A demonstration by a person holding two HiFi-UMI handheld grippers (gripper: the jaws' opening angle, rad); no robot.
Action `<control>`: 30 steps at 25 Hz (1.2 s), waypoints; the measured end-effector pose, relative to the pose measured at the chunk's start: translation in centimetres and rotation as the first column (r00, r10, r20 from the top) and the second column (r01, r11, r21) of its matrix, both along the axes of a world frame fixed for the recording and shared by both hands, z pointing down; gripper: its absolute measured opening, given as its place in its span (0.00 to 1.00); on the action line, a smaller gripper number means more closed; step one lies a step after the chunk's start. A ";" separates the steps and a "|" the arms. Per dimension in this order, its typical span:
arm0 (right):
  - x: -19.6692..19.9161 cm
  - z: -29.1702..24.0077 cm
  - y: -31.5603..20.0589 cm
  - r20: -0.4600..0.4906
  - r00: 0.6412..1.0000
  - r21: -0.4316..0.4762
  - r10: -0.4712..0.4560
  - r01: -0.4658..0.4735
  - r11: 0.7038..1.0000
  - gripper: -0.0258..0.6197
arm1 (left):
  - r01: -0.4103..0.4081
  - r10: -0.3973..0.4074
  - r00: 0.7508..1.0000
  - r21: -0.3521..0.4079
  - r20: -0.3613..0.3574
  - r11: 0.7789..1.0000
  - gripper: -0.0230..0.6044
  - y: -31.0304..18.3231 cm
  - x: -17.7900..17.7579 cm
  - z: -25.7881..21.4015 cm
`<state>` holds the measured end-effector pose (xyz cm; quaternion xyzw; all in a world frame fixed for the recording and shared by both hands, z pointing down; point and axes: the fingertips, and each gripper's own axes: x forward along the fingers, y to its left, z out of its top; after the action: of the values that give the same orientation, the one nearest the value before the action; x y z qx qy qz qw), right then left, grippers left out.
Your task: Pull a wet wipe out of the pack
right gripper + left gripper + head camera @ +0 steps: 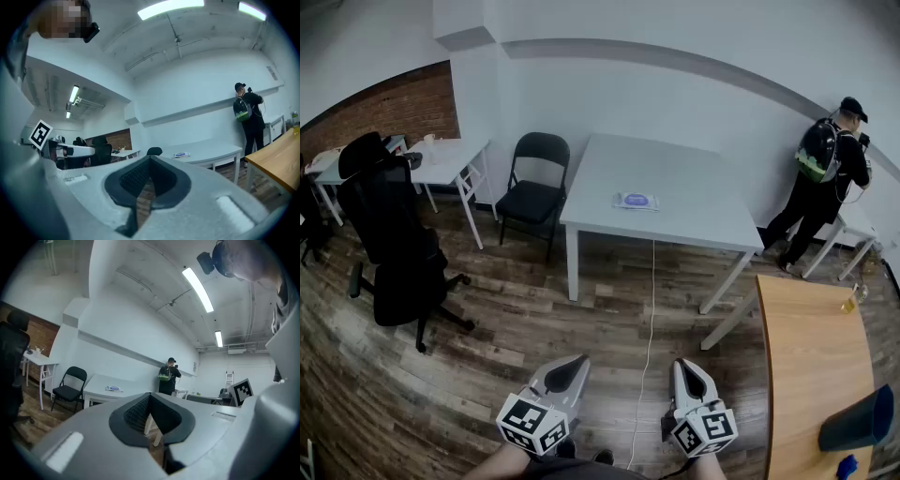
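A flat wet wipe pack (637, 201) with a purple label lies on the white table (675, 178) across the room; it also shows small in the left gripper view (114, 389) and the right gripper view (181, 154). My left gripper (575, 360) and right gripper (684, 365) are held low over the wooden floor, far short of the table, side by side and pointing toward it. Both are shut with nothing between their jaws.
A black folding chair (534, 183) stands left of the table, a black office chair (394, 244) further left. A wooden desk (816, 366) with a dark blue bin (860, 422) is at the right. A person (825, 178) stands by the far wall. A white cable (649, 347) runs across the floor.
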<state>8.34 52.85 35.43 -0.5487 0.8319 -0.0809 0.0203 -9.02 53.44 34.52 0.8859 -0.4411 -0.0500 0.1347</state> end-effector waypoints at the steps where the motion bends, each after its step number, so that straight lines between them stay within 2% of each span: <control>1: -0.4 0.2 -0.3 -0.001 1.000 0.004 -0.001 0.001 1.000 0.02 | 0.007 -0.007 1.000 0.006 0.002 1.000 0.07 -0.3 -0.5 -0.1; 7: -2.9 0.4 -2.1 -0.024 0.999 0.026 -0.023 0.023 0.999 0.02 | 0.054 -0.054 0.999 -0.007 -0.008 0.999 0.06 -2.1 -3.1 0.4; 16: -3.0 0.4 -2.3 -0.009 1.000 0.020 0.010 -0.010 1.000 0.02 | -0.006 0.006 1.000 -0.012 0.008 1.000 0.07 -3.0 -2.6 1.0; 20: -2.8 0.8 -2.4 0.006 0.999 0.005 0.045 -0.045 0.999 0.02 | -0.024 0.024 1.000 -0.020 -0.006 1.000 0.07 -3.0 -2.7 1.0; 25: -3.3 1.3 -2.6 0.057 0.995 -0.014 0.080 -0.080 0.997 0.02 | -0.030 0.030 0.999 -0.001 -0.018 1.000 0.07 -2.8 -4.0 1.0; 30: -3.9 2.3 -2.7 0.064 0.990 -0.013 0.126 -0.125 0.992 0.02 | -0.014 0.014 1.000 -0.001 0.000 1.000 0.07 -3.5 -5.8 1.3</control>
<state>4.44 50.12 37.68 -0.5970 0.7943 -0.1008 0.0500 -14.85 49.93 35.84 0.8889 -0.4349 -0.0488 0.1354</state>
